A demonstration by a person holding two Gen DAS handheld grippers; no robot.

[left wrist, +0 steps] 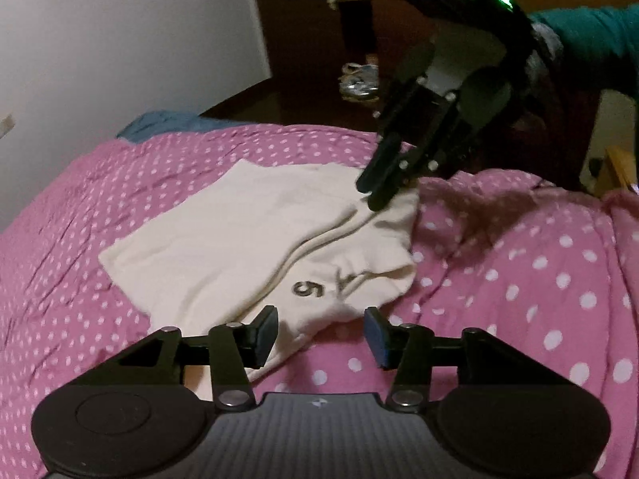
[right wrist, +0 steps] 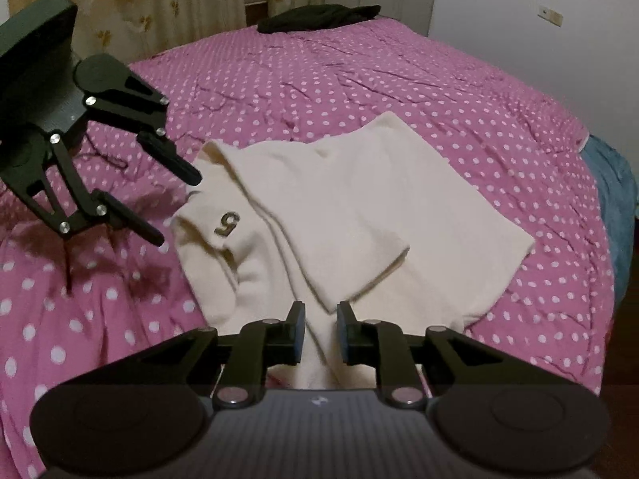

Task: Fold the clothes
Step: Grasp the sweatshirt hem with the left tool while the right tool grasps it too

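Observation:
A cream garment (left wrist: 239, 239) (right wrist: 359, 207) with a dark "5" on it lies folded on the pink dotted bedspread (left wrist: 519, 279) (right wrist: 359, 80). My left gripper (left wrist: 321, 335) (right wrist: 179, 207) is open just off the garment's edge by the "5", and nothing is between its pads. My right gripper (right wrist: 321, 331) (left wrist: 369, 195) hovers over the opposite edge. Its jaws stand a narrow gap apart, with cloth showing below the gap and no pad pressing on it. A teal sleeve (left wrist: 591, 40) shows behind the right gripper.
A black garment (right wrist: 319, 18) lies at the bed's far end and a blue cloth (right wrist: 611, 191) (left wrist: 159, 125) hangs at its side. Dark wooden furniture (left wrist: 319, 60) and a white wall (left wrist: 120, 40) stand beyond the bed, with floral curtains (right wrist: 139, 8) behind it.

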